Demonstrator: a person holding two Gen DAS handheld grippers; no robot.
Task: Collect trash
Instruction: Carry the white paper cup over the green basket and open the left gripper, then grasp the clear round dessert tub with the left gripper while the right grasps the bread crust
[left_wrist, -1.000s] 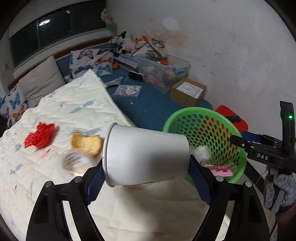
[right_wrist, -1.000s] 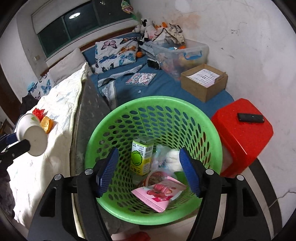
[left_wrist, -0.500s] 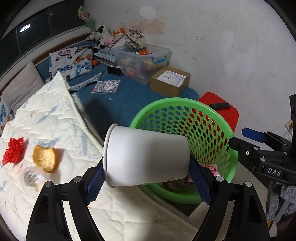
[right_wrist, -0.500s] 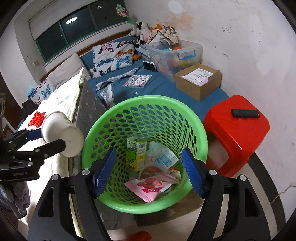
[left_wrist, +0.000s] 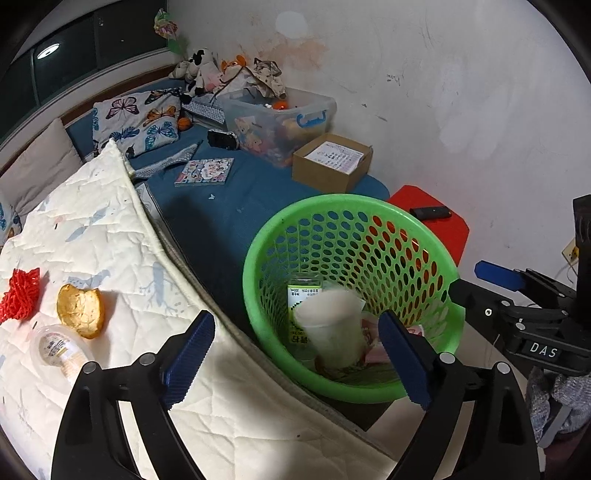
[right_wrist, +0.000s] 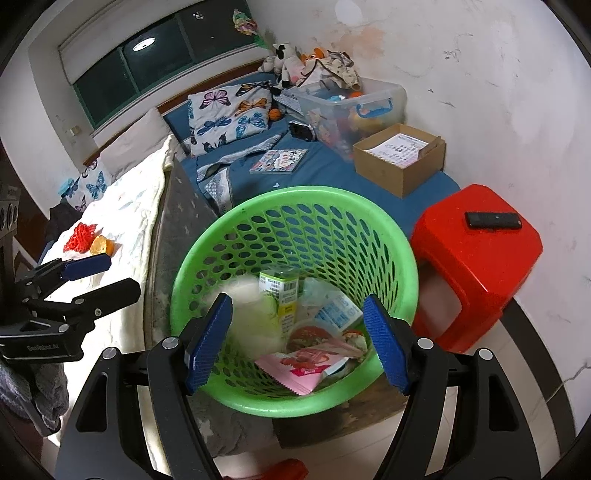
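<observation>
Paper cup (left_wrist: 330, 328), blurred, lies in the green basket (left_wrist: 258, 258) at lower centre, released by the left tool (left_wrist: 295, 358), whose jaws have just been opening. Right tool (right_wrist: 297, 341) is spread, empty. Bread (left_wrist: 79, 310), red netting (left_wrist: 18, 295) and a plastic tub (left_wrist: 59, 350) remain on the quilt (left_wrist: 110, 229); a careless reach could tip the basket.

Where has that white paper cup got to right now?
The white paper cup is inside the green basket beside the bed, blurred, against the green drink carton. In the left wrist view it shows between the open left gripper fingers, which are not touching it.
</observation>
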